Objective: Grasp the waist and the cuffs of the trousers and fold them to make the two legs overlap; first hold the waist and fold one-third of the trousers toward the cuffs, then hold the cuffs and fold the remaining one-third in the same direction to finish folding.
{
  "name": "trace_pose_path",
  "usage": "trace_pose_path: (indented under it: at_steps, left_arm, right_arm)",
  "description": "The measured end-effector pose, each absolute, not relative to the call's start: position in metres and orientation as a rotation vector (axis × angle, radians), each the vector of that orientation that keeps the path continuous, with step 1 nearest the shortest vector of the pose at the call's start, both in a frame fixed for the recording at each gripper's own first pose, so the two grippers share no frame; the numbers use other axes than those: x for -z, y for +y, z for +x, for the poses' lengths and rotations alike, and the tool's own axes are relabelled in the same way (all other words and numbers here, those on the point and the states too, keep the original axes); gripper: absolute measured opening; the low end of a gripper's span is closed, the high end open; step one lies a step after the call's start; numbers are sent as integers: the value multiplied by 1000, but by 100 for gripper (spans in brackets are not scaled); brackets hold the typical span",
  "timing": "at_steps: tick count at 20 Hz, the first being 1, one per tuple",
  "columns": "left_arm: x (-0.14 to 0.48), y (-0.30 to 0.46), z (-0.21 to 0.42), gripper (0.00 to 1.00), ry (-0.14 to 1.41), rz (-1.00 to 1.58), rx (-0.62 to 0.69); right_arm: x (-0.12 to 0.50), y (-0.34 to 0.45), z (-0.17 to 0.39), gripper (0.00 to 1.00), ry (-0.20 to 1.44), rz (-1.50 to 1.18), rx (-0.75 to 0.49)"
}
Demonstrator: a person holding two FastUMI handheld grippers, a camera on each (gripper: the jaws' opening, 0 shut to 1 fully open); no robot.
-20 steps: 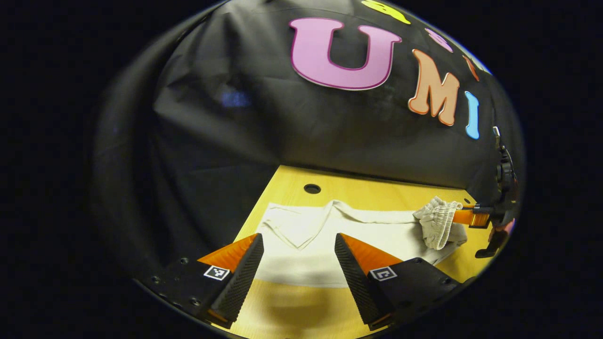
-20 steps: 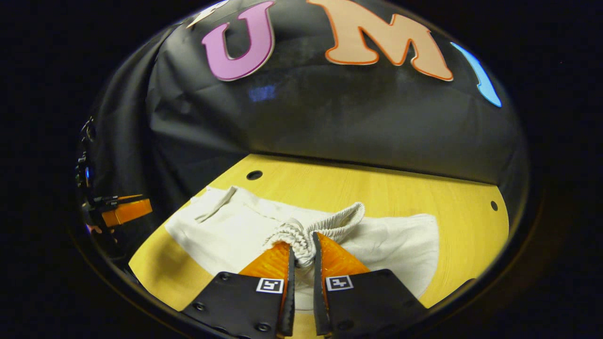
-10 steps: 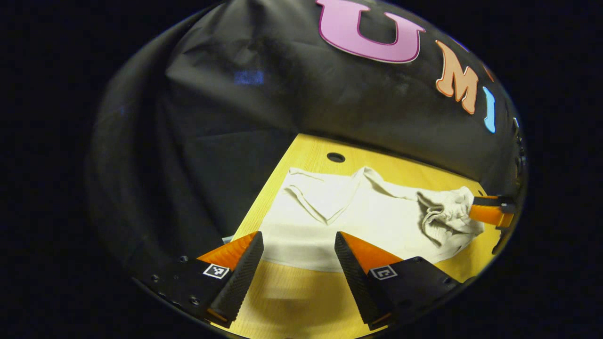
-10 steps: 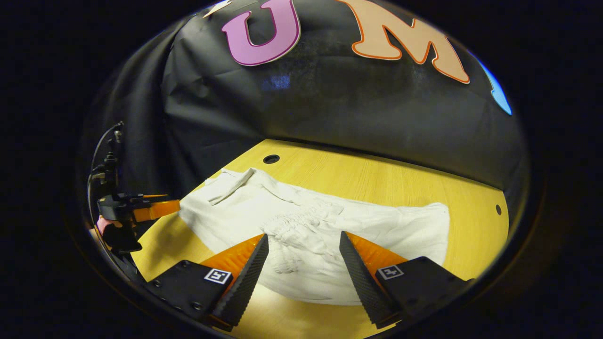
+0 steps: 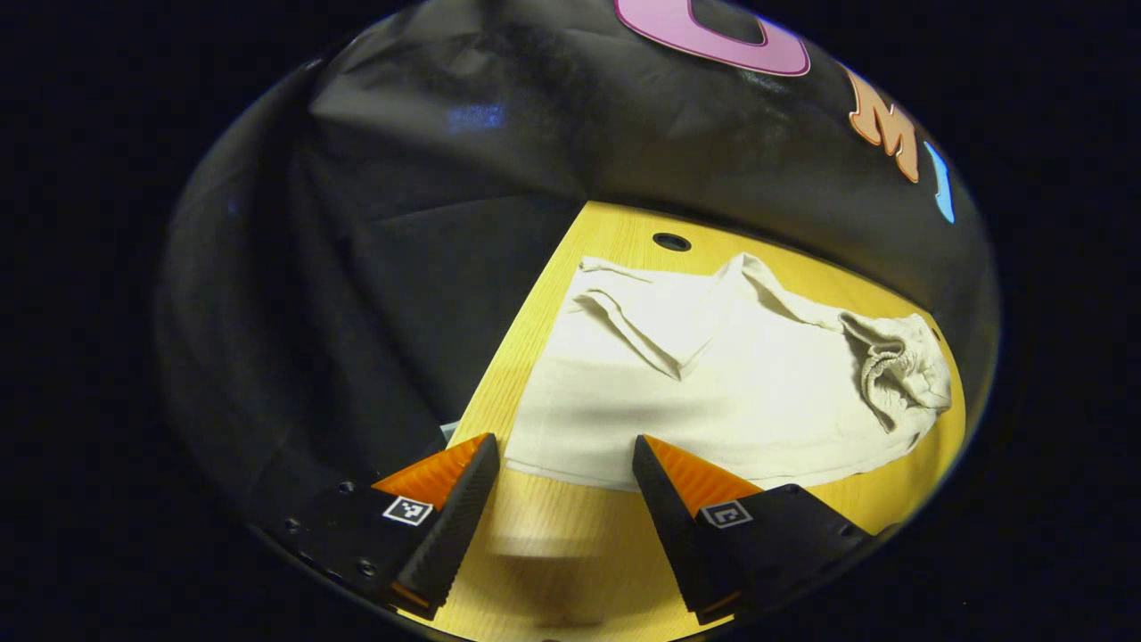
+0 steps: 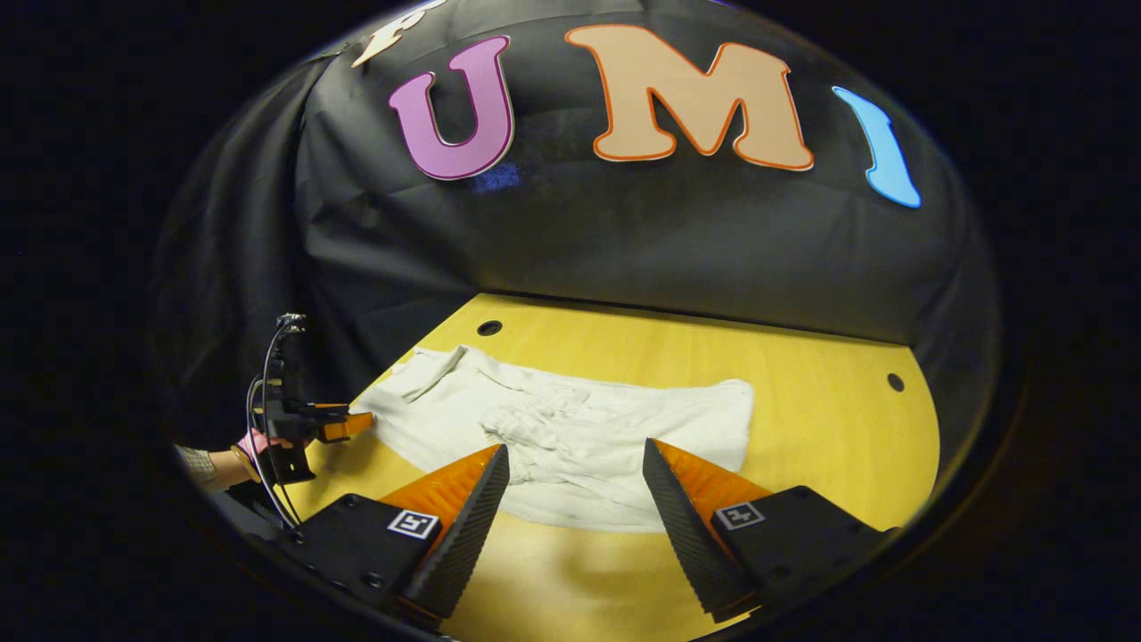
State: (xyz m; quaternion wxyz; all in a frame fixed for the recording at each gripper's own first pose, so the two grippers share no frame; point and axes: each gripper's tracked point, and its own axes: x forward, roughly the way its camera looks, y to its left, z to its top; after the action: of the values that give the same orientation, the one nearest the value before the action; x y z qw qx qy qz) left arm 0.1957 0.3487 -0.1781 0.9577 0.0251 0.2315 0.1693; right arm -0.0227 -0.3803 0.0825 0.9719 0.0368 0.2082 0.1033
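Left gripper (image 5: pixel 563 464): jaws apart, nothing between them, just short of the trousers' near edge.
Right gripper (image 6: pixel 575 471): jaws apart, holding nothing, at the trousers' near edge.
Trousers (image 5: pixel 713 383): cream, spread on the wooden table (image 6: pixel 820 419), elastic waist (image 5: pixel 896 370) bunched.

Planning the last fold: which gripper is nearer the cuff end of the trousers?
Left. The left gripper sits beside the cuff end; the right gripper hovers near the folded waist.
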Motion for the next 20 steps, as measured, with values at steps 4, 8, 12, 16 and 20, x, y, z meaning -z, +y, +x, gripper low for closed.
trace_pose_path:
  at_steps: [4,8,12,16,20]
  left_arm:
    - [182,349,200,93,488,95,-339]
    - [179,346,198,82,476,86,-321]
    - [179,338,202,53,482,94,-288]
    - [179,327,206,23,482,74,-276]
    - [175,322,207,0,463,27,-302]
  right_arm:
    - [-91,-402,-50,97,437,109,-156]
    - [-100,-419,-62,96,420,143,-102]
    - [-106,-431,-69,96,401,164,-74]
    - [-109,-432,-78,97,391,145,-78]
    - [-112,-433,-81,97,385,122,-89]
